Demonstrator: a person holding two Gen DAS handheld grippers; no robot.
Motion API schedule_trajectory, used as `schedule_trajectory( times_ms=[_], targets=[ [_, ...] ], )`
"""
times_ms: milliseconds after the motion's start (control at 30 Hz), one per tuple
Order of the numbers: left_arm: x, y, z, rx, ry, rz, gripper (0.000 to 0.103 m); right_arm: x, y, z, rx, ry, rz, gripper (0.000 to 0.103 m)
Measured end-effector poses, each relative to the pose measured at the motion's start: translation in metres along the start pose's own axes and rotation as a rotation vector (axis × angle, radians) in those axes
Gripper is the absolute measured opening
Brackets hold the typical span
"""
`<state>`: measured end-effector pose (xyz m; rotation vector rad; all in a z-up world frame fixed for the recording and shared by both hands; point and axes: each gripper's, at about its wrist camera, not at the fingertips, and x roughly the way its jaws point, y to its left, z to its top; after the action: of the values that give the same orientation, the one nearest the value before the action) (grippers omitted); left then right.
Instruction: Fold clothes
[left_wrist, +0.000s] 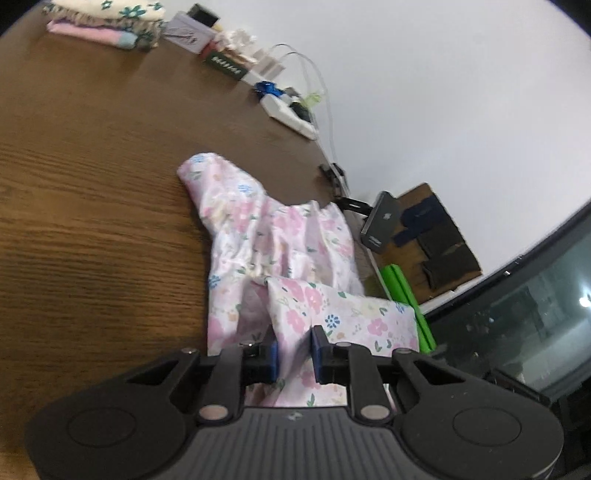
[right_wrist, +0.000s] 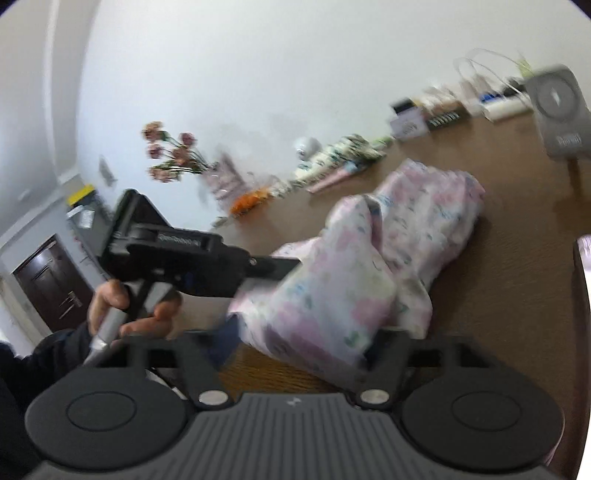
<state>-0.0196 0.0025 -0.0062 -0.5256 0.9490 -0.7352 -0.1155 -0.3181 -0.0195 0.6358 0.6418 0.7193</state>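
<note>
Open table: wide bare wood beside the floral garment.
Far edge: boxes, cables and folded clothes line the wall.
Right edge: phone stand near the garment.

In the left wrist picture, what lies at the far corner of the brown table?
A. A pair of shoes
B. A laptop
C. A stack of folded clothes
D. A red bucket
C: a stack of folded clothes, floral on top and pink below, lies at the far corner of the table, well apart from the floral garment near the left gripper.
</note>
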Motion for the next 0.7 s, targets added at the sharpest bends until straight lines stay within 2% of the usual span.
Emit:
schedule_trajectory(
  times_ms=[67, 100, 133, 200, 267, 400, 500, 567, 600, 700],
  targets=[
    [-0.001, 0.001, 0.001, -0.012, -0.015, 0.002, 0.023, 0.001, -0.001, -0.006, 0.024, -0.014, -0.017, 0.028],
    [-0.005, 0.000, 0.000, -0.008, -0.023, -0.006, 0.030, 0.002, -0.002, -0.008, 0.036, -0.021, -0.025, 0.024],
    [-0.011, -0.002, -0.003, 0.012, -0.026, -0.012, 0.040, 0.003, -0.002, -0.011, 0.048, -0.028, -0.034, 0.022],
    [-0.022, -0.007, -0.011, 0.058, -0.030, -0.020, 0.050, 0.003, -0.005, -0.016, 0.100, -0.029, -0.028, 0.019],
    [-0.032, -0.017, -0.023, 0.143, -0.034, -0.008, 0.053, 0.003, -0.011, -0.019, 0.182, -0.015, 0.002, 0.017],
    [-0.039, -0.028, -0.049, 0.200, 0.016, 0.053, 0.050, 0.001, -0.011, -0.030, 0.258, 0.033, 0.034, 0.017],
    [-0.041, -0.028, -0.059, 0.166, 0.032, 0.079, 0.042, 0.000, -0.008, -0.039, 0.283, 0.073, 0.049, 0.015],
    [-0.042, -0.028, -0.061, 0.148, 0.036, 0.085, 0.032, -0.005, -0.003, -0.041, 0.259, 0.068, 0.032, 0.016],
    [-0.042, -0.029, -0.061, 0.142, 0.038, 0.091, 0.026, -0.008, -0.001, -0.042, 0.247, 0.065, 0.023, 0.020],
    [-0.037, -0.026, -0.059, 0.123, 0.047, 0.106, 0.024, -0.017, 0.012, -0.039, 0.152, 0.016, -0.044, 0.030]
  ],
)
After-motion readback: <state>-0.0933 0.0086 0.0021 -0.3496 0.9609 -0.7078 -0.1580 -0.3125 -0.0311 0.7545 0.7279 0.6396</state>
